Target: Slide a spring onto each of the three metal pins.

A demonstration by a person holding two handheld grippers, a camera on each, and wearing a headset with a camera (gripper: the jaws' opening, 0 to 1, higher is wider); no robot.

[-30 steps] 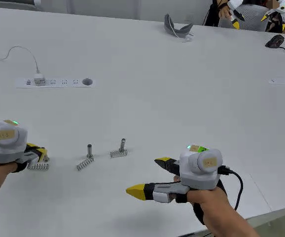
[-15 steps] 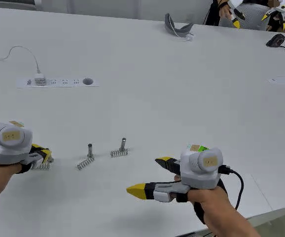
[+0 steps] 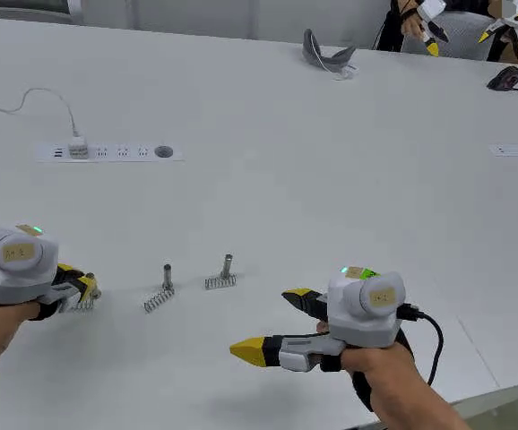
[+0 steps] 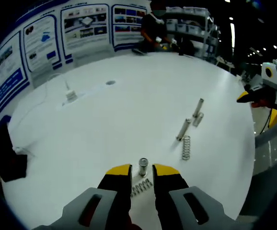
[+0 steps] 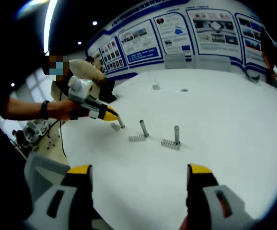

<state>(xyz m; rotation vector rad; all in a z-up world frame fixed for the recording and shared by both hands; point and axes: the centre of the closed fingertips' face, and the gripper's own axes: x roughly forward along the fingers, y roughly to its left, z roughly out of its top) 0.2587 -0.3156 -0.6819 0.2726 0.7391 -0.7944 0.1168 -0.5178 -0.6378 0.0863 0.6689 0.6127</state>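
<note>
Three short metal pins stand on the white table: one (image 3: 93, 288) just past my left gripper's tips, one (image 3: 167, 276) in the middle, one (image 3: 227, 266) to the right. A spring (image 3: 158, 299) lies by the middle pin and another spring (image 3: 220, 281) by the right pin. My left gripper (image 4: 142, 170) has its jaws close together around the third spring (image 4: 141, 187), with the nearest pin (image 4: 143, 166) standing at its tips. My right gripper (image 3: 273, 322) hovers near the front edge, wide open and holding nothing, right gripper (image 5: 138, 170) facing the pins (image 5: 144, 128).
A power strip (image 3: 107, 152) with a plugged charger and cable lies at the back left. A grey curved object (image 3: 326, 52) and a dark mouse (image 3: 507, 78) sit at the far side, where another person holds grippers (image 3: 429, 18). The table edge (image 3: 501, 394) runs near my right hand.
My left gripper has edged right toward the nearest pin and now covers most of the spring beside it. The right gripper has stayed where it was.
</note>
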